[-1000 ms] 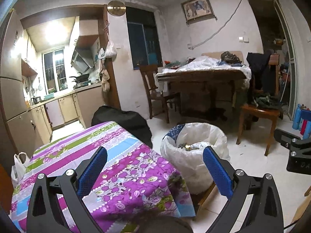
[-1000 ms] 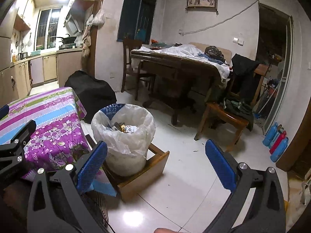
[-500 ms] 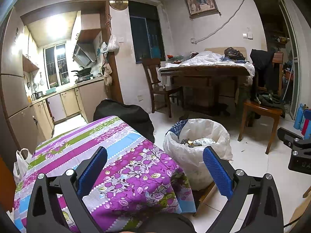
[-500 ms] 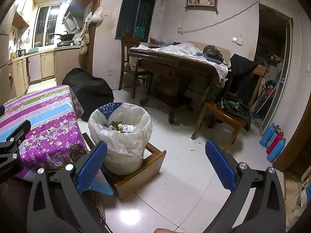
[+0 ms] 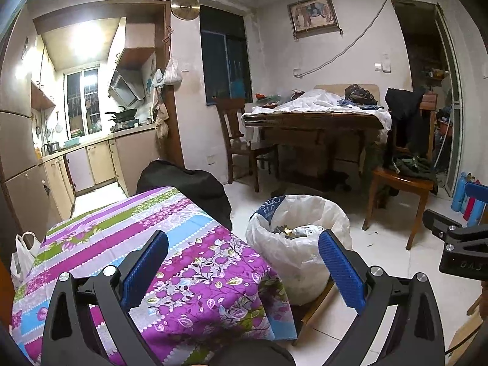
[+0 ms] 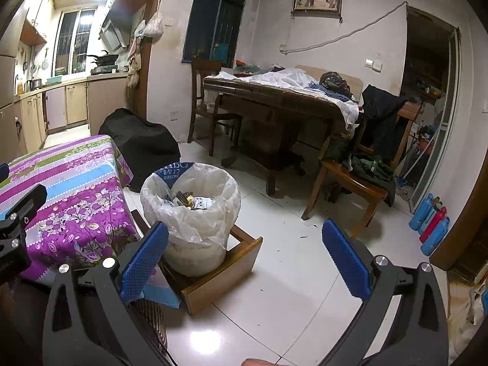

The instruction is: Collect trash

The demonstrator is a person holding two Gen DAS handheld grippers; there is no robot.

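A bin lined with a white plastic bag [image 5: 300, 244] [image 6: 195, 213] stands on the floor in a wooden drawer-like box [image 6: 219, 277], with scraps of trash [image 6: 190, 201] inside it. My left gripper [image 5: 241, 271] is open and empty, held above the corner of a table with a purple flowered cloth [image 5: 183, 262]. My right gripper [image 6: 244, 256] is also open and empty, over the white tiled floor just right of the bin. The right gripper's black body [image 5: 457, 250] shows at the right edge of the left wrist view.
A black bag [image 6: 140, 143] lies behind the table. A dark wooden table [image 6: 274, 103] piled with cloth, two chairs [image 6: 360, 180] and coloured bottles [image 6: 430, 222] stand farther off. The kitchen [image 5: 91, 152] opens at the left. A white plastic bag [image 5: 21, 256] hangs by the table's left side.
Both views have tilted up and drawn back slightly, so the bin and table sit a little lower and nearer. Both grippers stay open and empty.
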